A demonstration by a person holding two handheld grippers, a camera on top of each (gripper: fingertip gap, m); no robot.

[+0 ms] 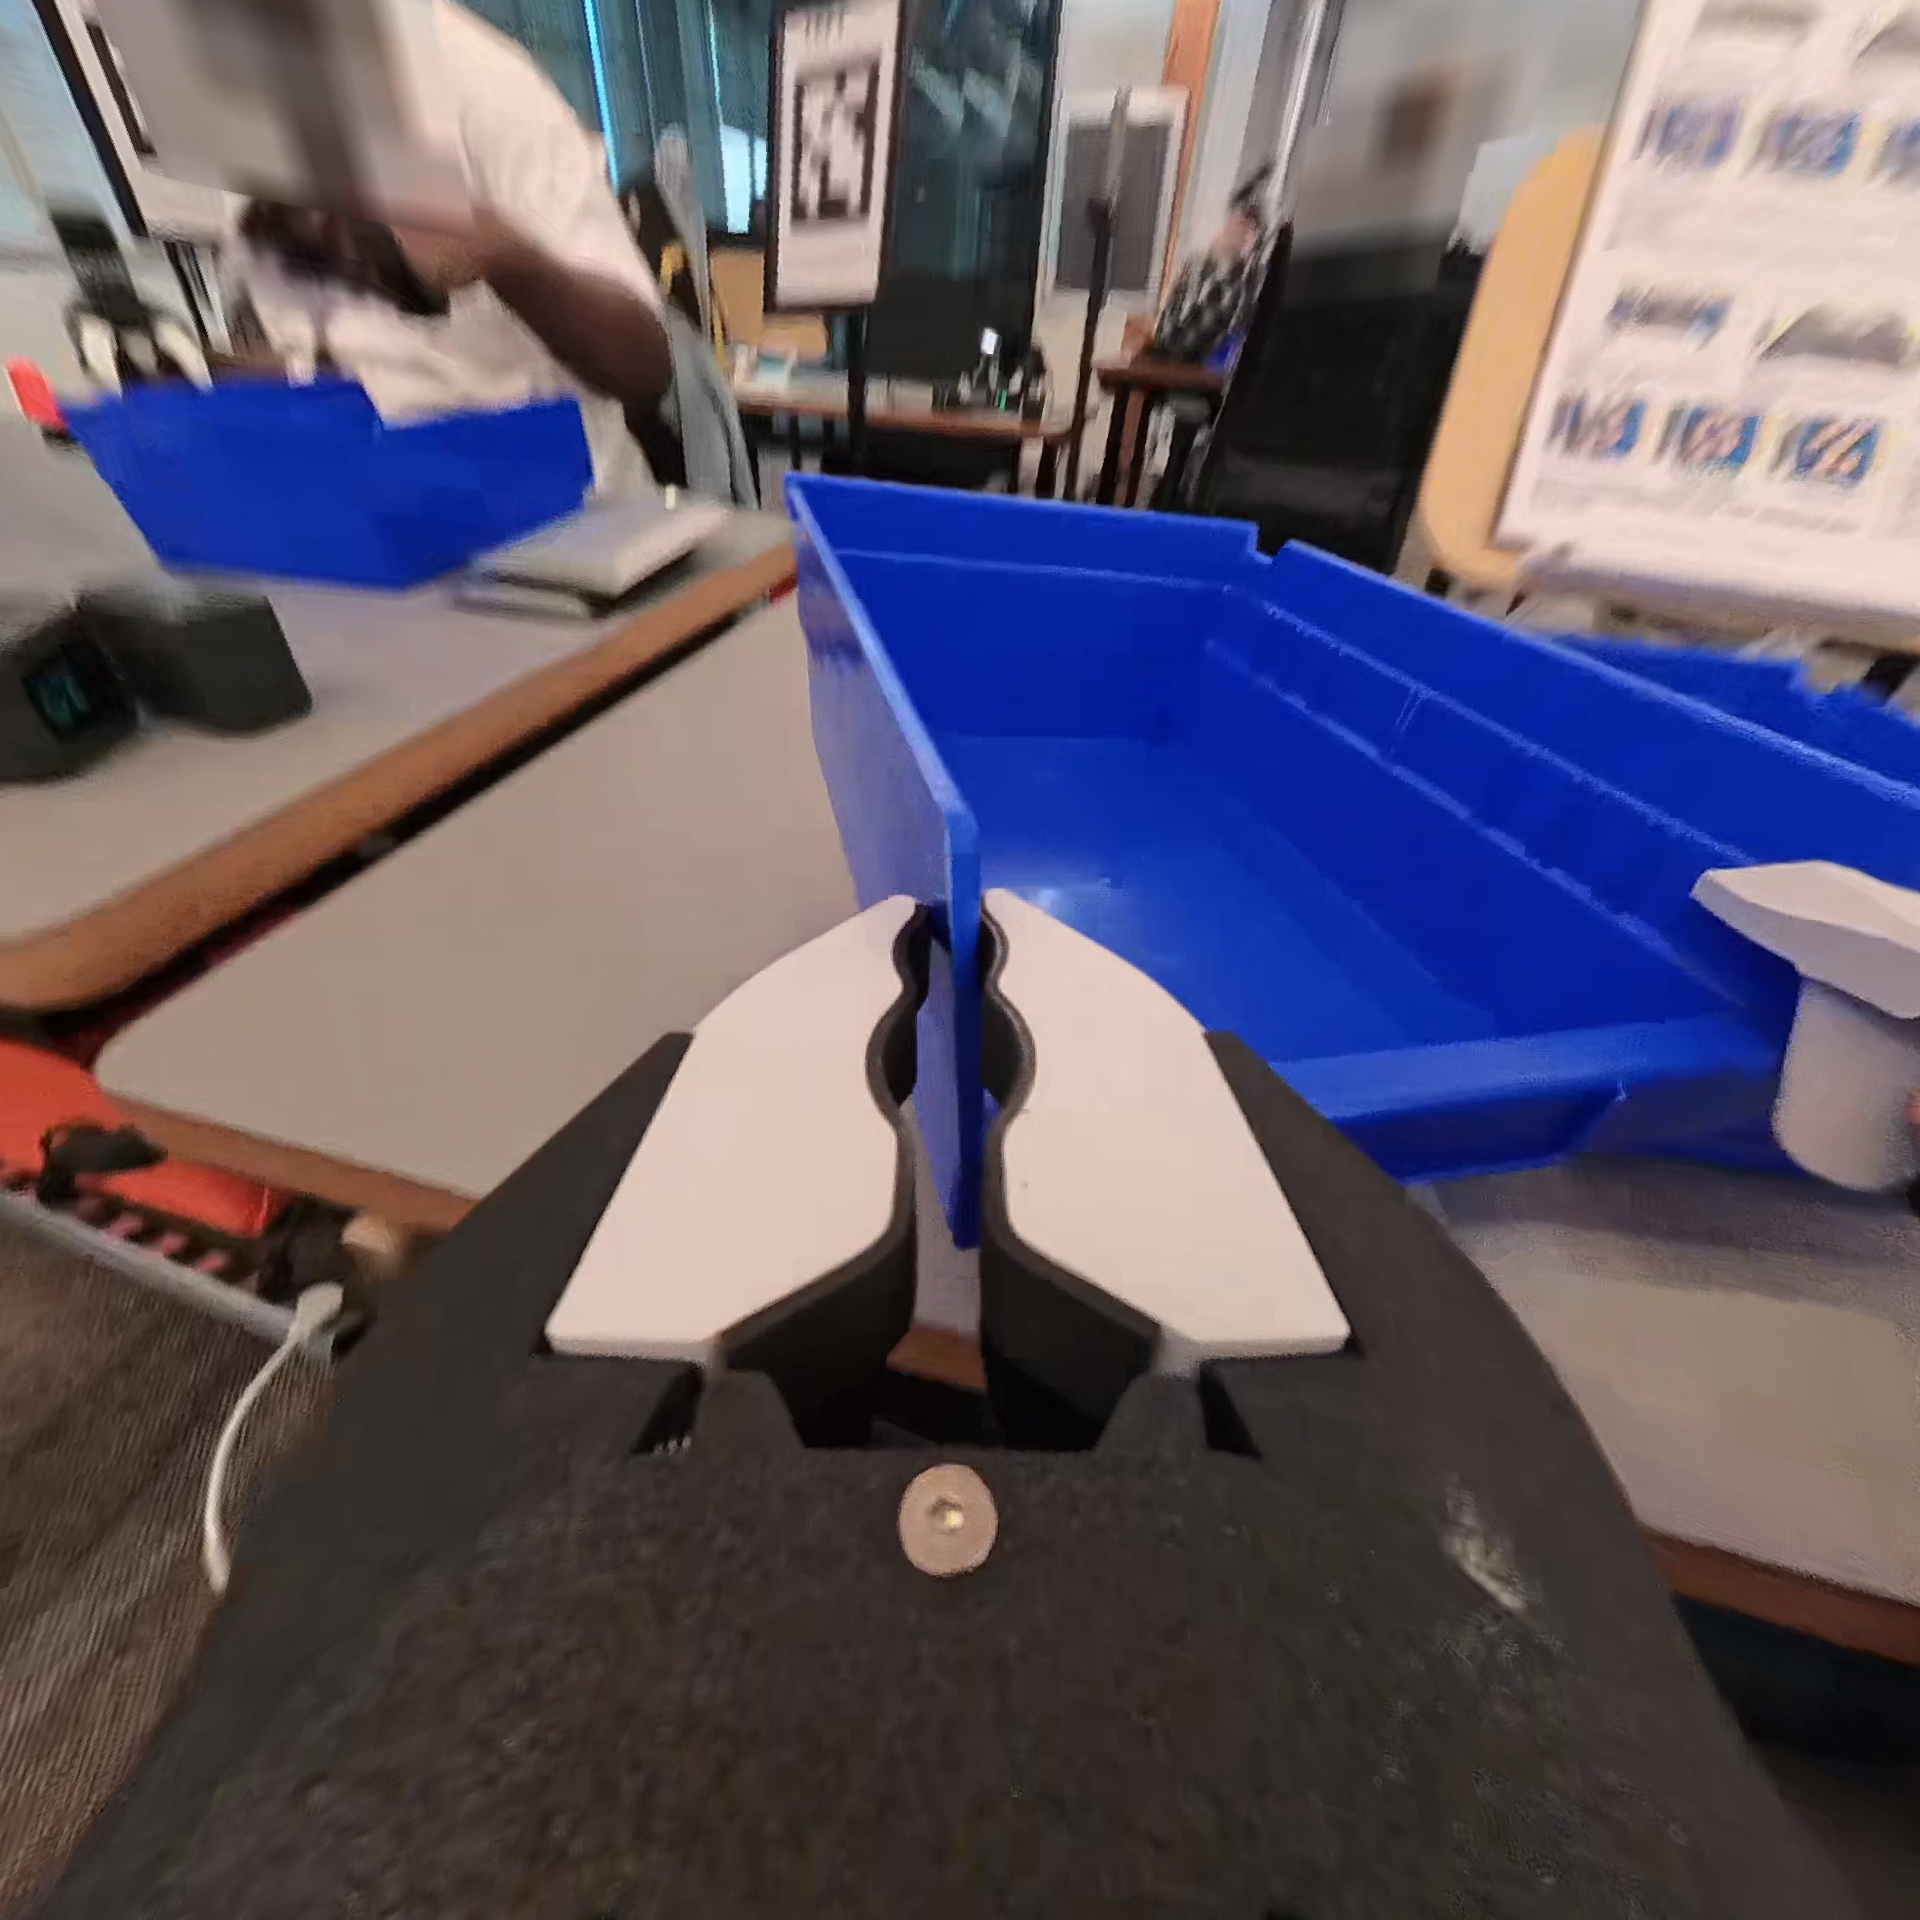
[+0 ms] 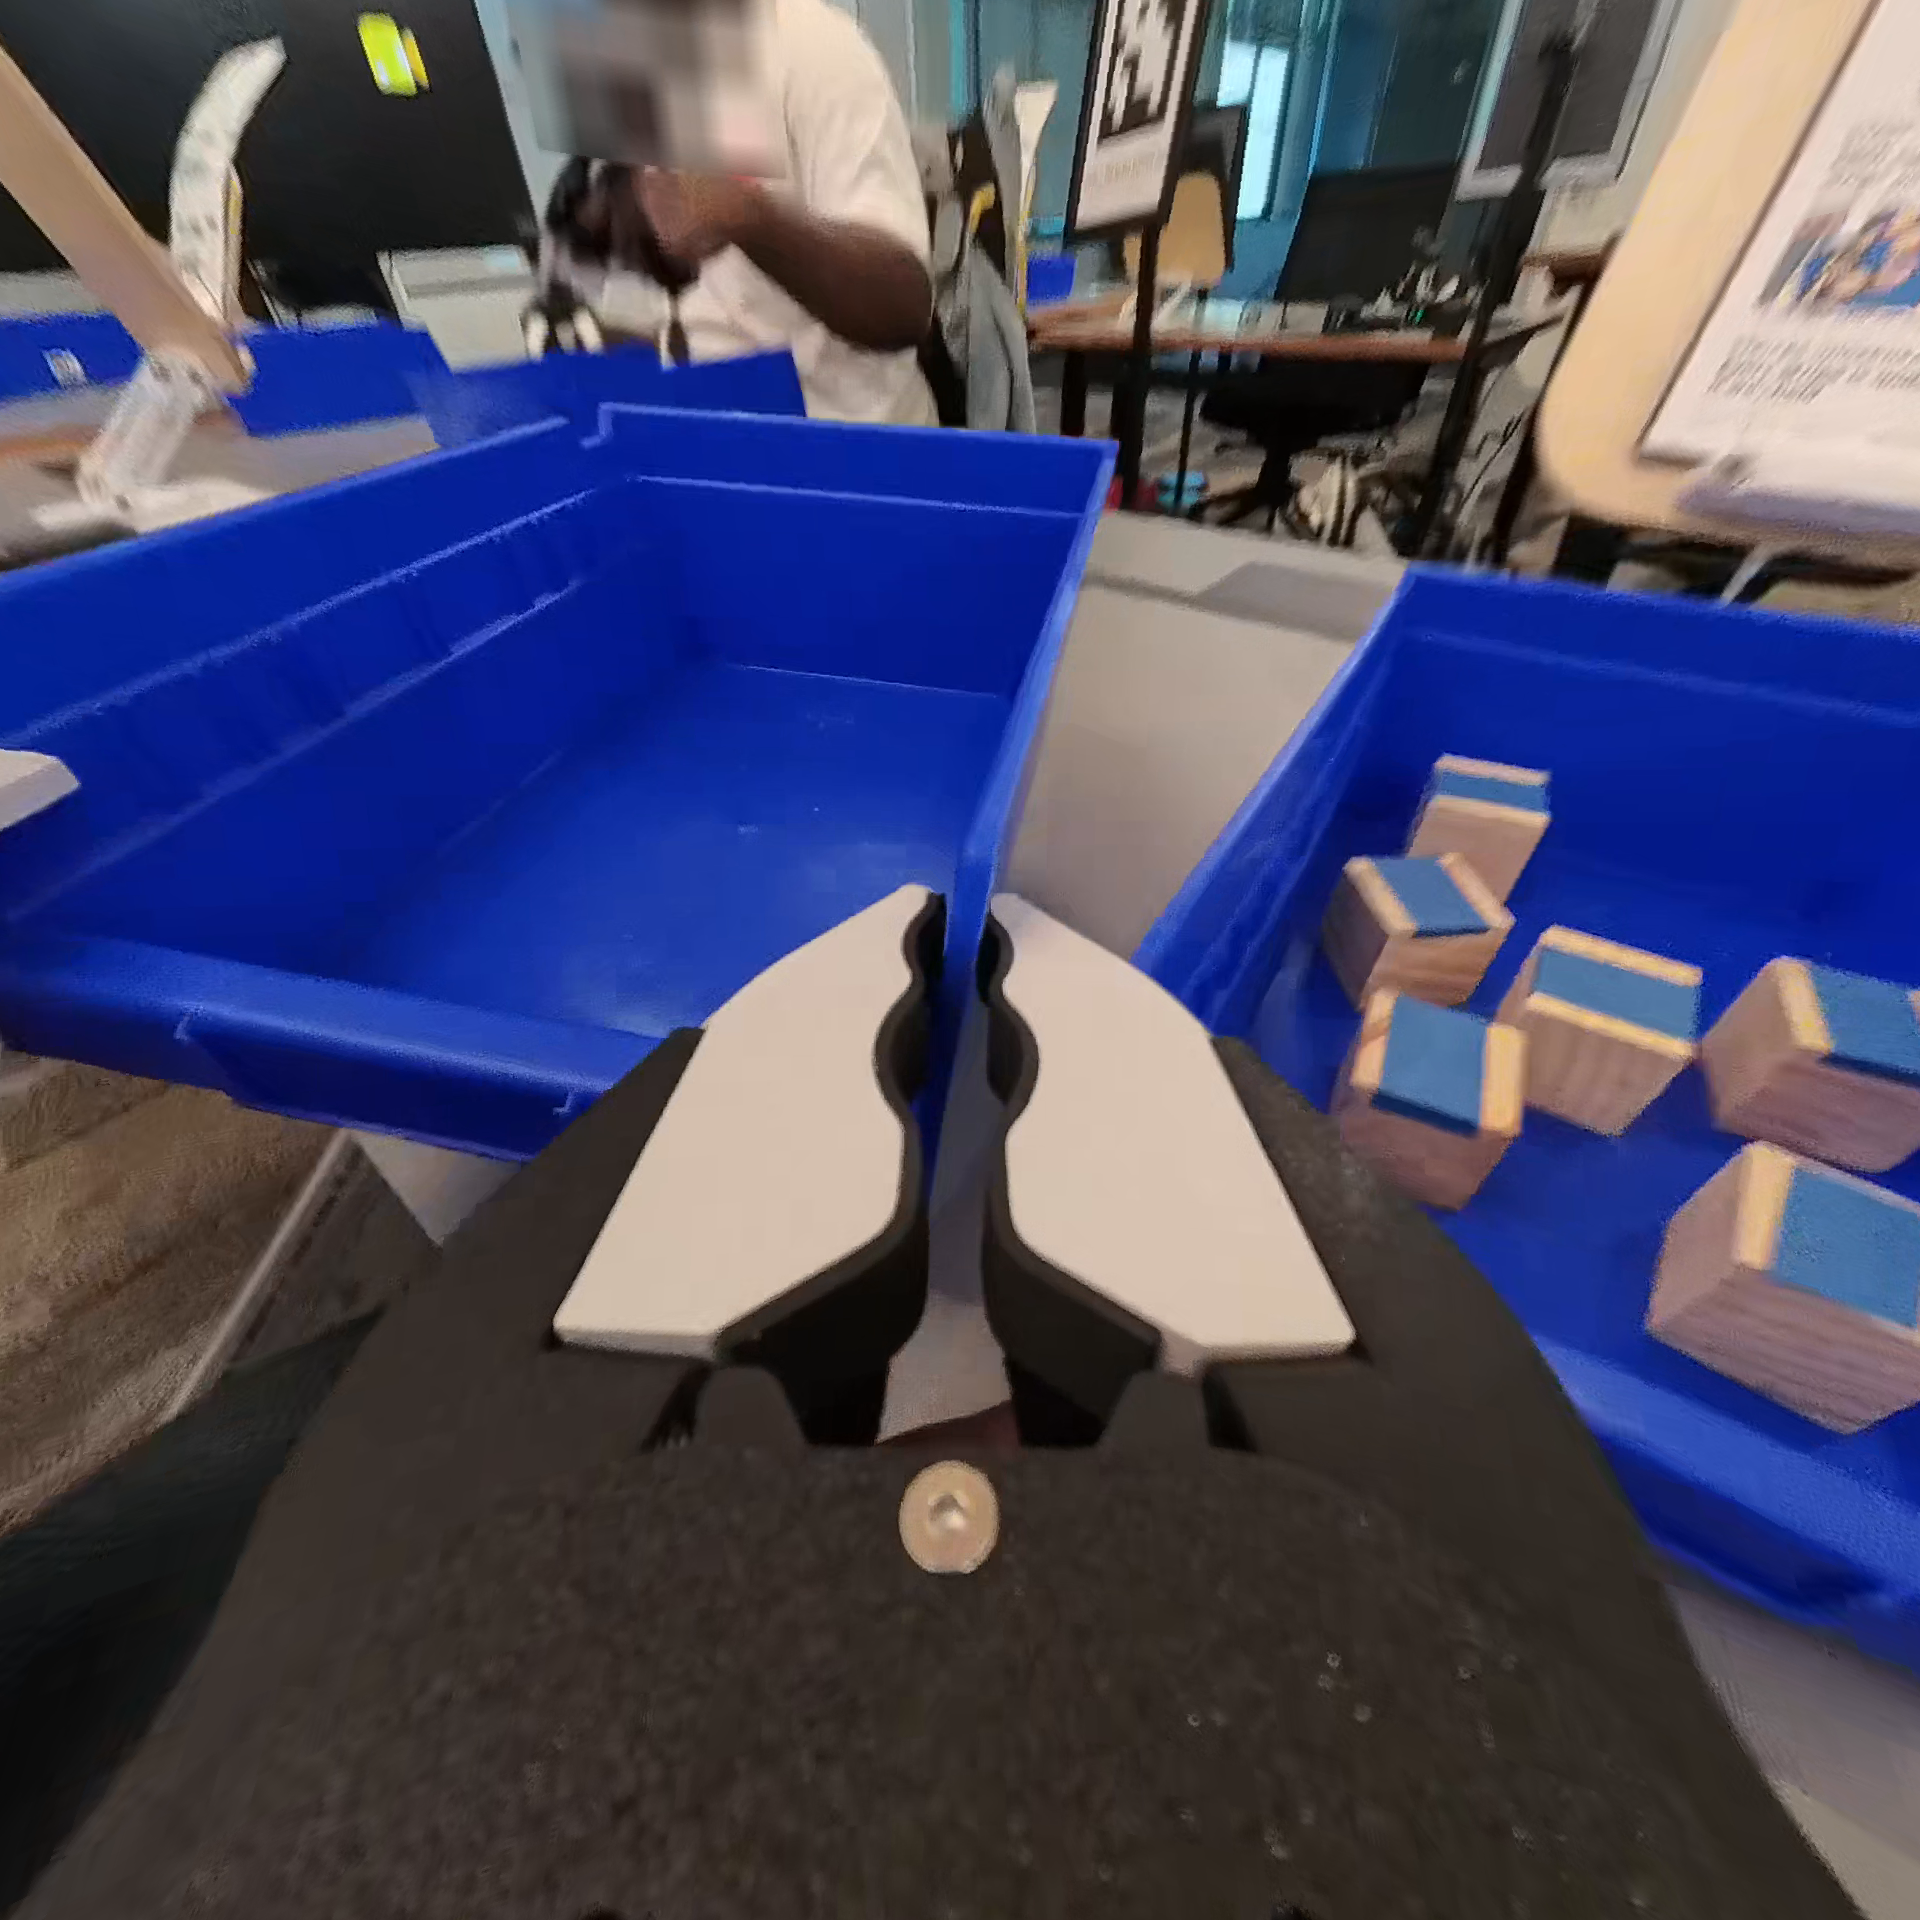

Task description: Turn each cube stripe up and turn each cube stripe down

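An empty blue bin (image 1: 1351, 665) sits on the grey table. My left gripper (image 1: 954, 920) is shut on the bin's left wall. My right gripper (image 2: 964, 914) is shut on the same bin's (image 2: 520, 582) right wall; its fingers (image 1: 1829, 935) show at the right edge of the left wrist view. A second blue bin (image 2: 1558, 623) to the right holds several wooden cubes (image 2: 1429, 1070), each with a blue stripe facing up.
A person (image 2: 790, 208) in a white shirt stands behind the table near more blue bins (image 1: 322, 468). A second table (image 1: 364, 707) lies to the left with a dark device (image 1: 145, 686). The table's front edge (image 1: 1787, 1590) is close below me.
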